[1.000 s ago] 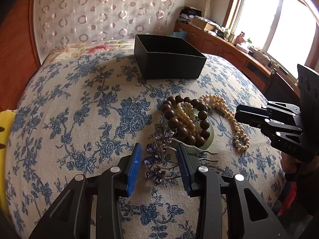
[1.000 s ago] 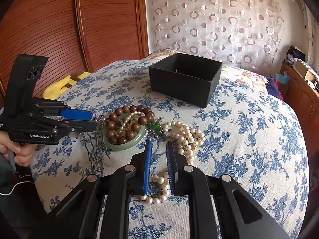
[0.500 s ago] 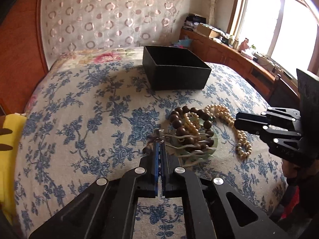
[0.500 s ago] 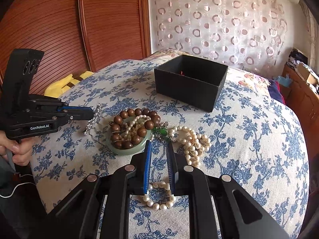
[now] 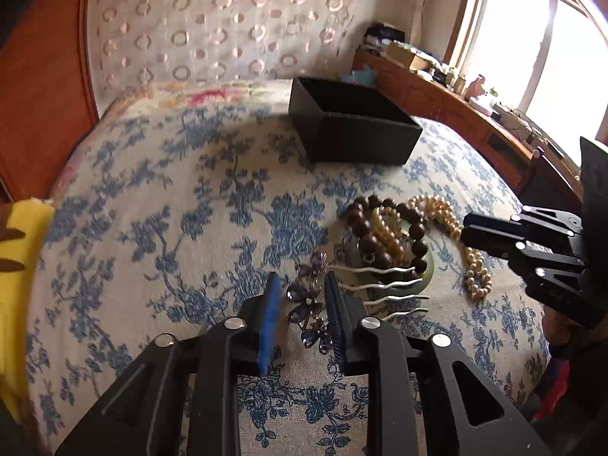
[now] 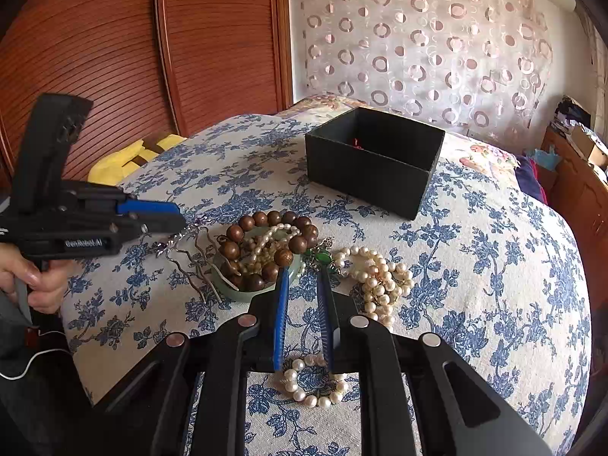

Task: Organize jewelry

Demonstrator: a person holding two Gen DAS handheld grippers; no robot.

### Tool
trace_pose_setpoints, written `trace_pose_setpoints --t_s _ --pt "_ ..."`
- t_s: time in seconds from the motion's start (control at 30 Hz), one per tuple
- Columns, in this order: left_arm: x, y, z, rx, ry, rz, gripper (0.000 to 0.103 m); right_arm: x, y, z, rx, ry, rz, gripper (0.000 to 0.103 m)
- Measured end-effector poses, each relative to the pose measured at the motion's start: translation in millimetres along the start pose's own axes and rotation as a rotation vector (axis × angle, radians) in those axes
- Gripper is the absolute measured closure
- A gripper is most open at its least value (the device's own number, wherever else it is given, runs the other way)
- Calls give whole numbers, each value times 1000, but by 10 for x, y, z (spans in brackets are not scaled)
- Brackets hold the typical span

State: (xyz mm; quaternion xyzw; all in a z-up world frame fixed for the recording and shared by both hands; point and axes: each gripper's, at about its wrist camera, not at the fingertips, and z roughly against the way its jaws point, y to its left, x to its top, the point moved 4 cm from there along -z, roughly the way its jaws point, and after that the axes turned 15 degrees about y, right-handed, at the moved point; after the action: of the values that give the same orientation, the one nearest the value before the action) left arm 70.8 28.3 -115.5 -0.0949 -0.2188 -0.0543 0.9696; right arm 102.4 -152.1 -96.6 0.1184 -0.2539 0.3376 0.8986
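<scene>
A silver hair comb with purple crystal flowers [image 5: 309, 306] lies between the parted fingers of my left gripper [image 5: 300, 296], its prongs [image 5: 383, 285] resting over a green bangle [image 5: 427, 269]. Brown wooden beads [image 5: 374, 230] and small pearls sit in the bangle. A pearl necklace [image 6: 380, 277] lies on the bed. My right gripper [image 6: 302, 288] is slightly open and empty above the necklace, beside a green pendant [image 6: 323, 256]. A black open box [image 6: 374, 159] stands behind the jewelry.
The bed has a blue-flowered cover [image 5: 152, 228]. A yellow cloth [image 6: 125, 159] lies at its left edge by the wooden wardrobe doors [image 6: 114, 57]. A wooden cabinet [image 5: 456, 114] with clutter runs under the window.
My left gripper was shut on the hair comb half a second ago, lifted off the bed; now its fingers are parted and the comb lies with prongs on the bangle. The right gripper barely moved.
</scene>
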Motion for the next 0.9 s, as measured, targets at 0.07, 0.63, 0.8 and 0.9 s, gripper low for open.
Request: trace_pose_setpoints --t_s 0.07,0.63,0.8,0.9 --pt "-4 12 -63 -5 19 7 79 3 5 4 1 0 1 86" --pt "-3 72 86 5 -45 27 84 221 -20 -156 58 28 -1 86" --pt "36 102 225 25 -84 33 84 348 -21 -260 73 48 -13 86" --pt "56 114 265 33 -98 32 84 378 -23 -345 61 73 -18 86"
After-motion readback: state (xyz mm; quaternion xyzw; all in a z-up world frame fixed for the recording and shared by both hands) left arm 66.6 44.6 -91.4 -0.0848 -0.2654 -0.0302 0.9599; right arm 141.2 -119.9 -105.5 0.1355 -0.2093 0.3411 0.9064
